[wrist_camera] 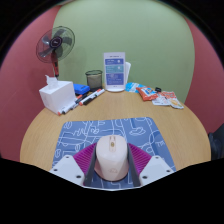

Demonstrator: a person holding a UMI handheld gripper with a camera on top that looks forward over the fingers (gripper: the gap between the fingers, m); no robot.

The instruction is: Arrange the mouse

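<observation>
Pale mouse [112,160] gripped between fingers [112,172] (above mousepad [112,130]), round table [60,125]

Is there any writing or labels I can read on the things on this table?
None can be read.
Upright card: blue print, too small.
Packets: print blurred.
Mouse mat: line drawings only, no words.
Mouse, held between the fingers: no mark visible.

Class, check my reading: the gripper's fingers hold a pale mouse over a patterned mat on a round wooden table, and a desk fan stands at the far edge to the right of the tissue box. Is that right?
One detail is wrong. In the gripper view the desk fan stands left of the tissue box, not right. The rest holds: the gripper holds the pale mouse over the patterned mat on the round wooden table.
</observation>
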